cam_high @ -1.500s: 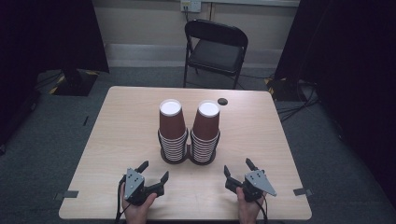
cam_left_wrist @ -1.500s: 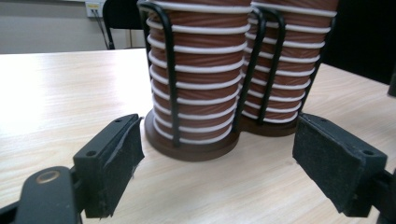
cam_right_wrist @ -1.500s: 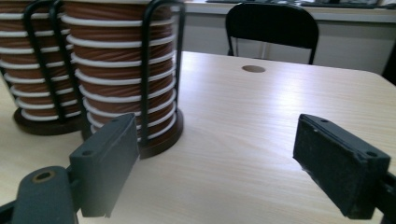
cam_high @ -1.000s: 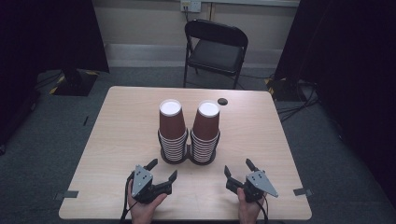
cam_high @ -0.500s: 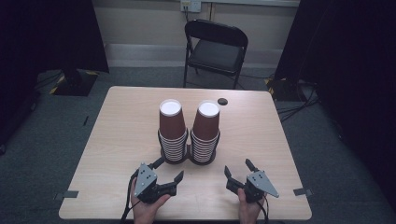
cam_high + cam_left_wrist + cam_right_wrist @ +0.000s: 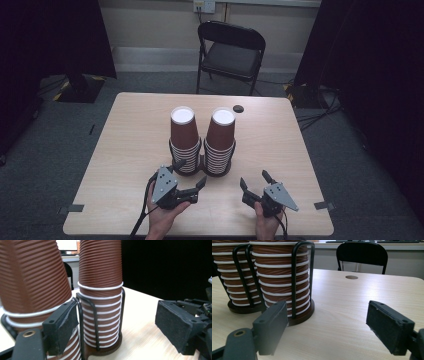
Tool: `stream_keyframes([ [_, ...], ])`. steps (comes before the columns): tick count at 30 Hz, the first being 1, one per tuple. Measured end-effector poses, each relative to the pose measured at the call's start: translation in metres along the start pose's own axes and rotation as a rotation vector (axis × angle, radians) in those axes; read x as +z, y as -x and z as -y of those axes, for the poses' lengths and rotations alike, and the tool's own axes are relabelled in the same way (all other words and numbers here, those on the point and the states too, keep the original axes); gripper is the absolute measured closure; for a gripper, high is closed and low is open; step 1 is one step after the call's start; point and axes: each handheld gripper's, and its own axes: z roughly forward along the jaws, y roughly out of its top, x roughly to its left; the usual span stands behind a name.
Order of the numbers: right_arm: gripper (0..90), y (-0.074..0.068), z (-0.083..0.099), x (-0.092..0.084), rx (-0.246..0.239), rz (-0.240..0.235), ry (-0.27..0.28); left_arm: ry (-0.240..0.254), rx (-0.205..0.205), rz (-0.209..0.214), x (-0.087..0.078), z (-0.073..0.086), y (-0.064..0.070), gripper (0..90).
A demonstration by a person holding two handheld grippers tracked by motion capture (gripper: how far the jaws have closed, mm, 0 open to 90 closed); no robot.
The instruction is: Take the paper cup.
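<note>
Standing side by side in black wire holders near the middle of the table [image 6: 130, 135] are two stacks of brown ribbed cups, the left stack [image 6: 184, 137] and the right stack [image 6: 220, 140]. The left gripper [image 6: 189, 172] sits just in front of them with its jaws wide apart, one jaw close beside the left stack. The right gripper [image 6: 253, 180] rests nearer the table's front edge, jaws also spread wide and holding nothing.

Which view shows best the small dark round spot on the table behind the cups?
The high view: the small dark round spot lies whole on the bare table behind the right cup stack. The right gripper view shows it farther off as a flat oval. In the left gripper view I cannot find it.
</note>
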Motion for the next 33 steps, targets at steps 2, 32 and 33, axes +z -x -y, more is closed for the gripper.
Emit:
stream_keyframes([
  [2,16.7,0.000,0.000,0.000,0.004,-0.001,0.001,0.003,-0.001,0.006,0.003,-0.002,0.000,17.2],
  [32,17.7,0.000,0.000,0.001,-0.001,0.000,-0.010,0.006,0.032,-0.038,0.035,-0.037,-0.005,18.0],
  [33,17.7,0.000,0.000,0.001,-0.003,0.002,-0.009,-0.001,0.022,-0.044,0.037,-0.039,-0.005,18.1],
])
